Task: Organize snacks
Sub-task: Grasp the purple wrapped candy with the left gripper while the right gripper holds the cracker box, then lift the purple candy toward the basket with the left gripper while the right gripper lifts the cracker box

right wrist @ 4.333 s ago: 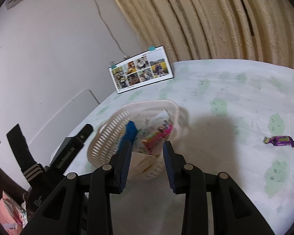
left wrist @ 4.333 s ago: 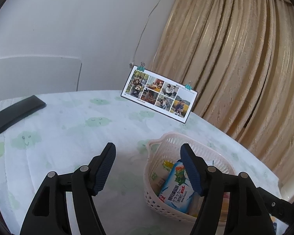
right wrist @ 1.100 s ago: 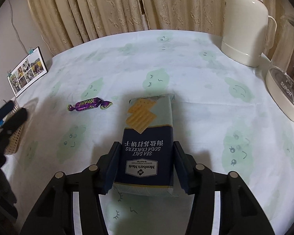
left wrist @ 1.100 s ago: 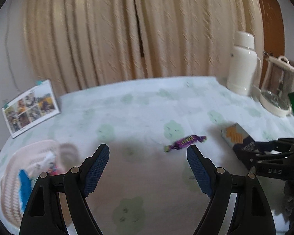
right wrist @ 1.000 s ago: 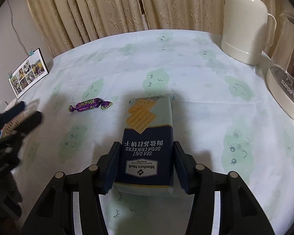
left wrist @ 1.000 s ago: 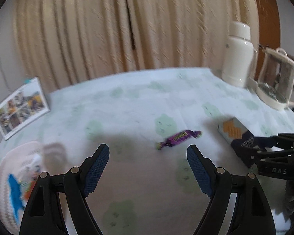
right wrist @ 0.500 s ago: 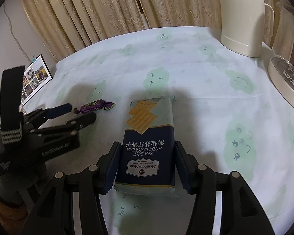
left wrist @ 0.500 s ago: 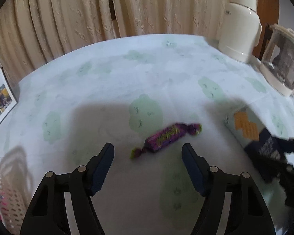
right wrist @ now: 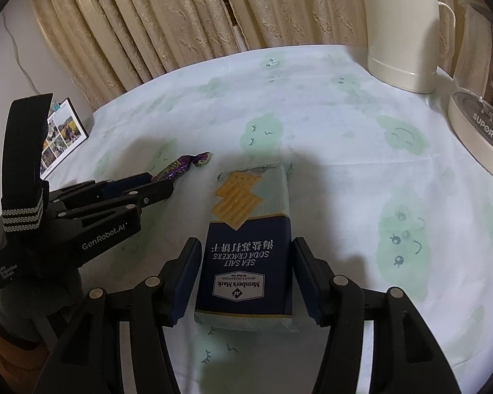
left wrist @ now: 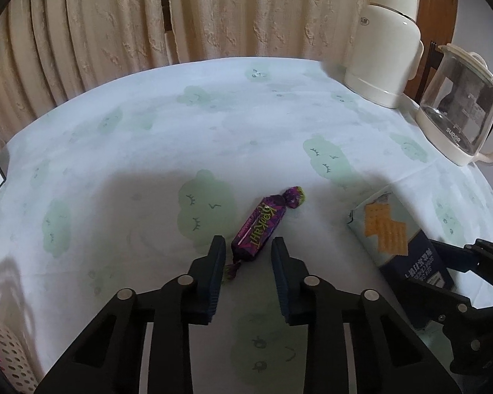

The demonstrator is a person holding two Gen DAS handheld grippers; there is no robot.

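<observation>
The left gripper (left wrist: 248, 246) is low over the tablecloth (left wrist: 213, 124) with its jaws parted. The lower end of the purple candy (left wrist: 261, 226) lies between the two tips; a gap shows on both sides, so neither pad presses the wrapper. The candy lies on the cloth, its long axis running from the jaw gap toward 1 o'clock in the left wrist view, with one twisted end beyond the tips and the other beside the left finger (left wrist: 213, 262).

The right gripper (right wrist: 246, 256) is also spread, one finger on each long side of the cracker pack (right wrist: 248, 239). The pack lies flat on the tablecloth, and its near half sits between the pads. Whether the pads touch its sides cannot be determined.

In the right wrist view the left gripper (right wrist: 161, 184) enters from 9 o'clock, with the candy (right wrist: 180, 167) at its tips, just left of the pack's far end. In the left wrist view the cracker pack (left wrist: 397, 233) lies at 3 o'clock, with the right gripper (left wrist: 470, 272) around its near end.

A cream thermos jug (right wrist: 404, 29) stands at 1 o'clock in the right wrist view, with a glass kettle (right wrist: 483, 98) near it at 2 o'clock. A photo card (right wrist: 62, 138) stands at 10 o'clock. A perforated basket (left wrist: 3, 358) shows at 8 o'clock in the left wrist view. Beige curtains (left wrist: 180, 16) hang behind the table.
</observation>
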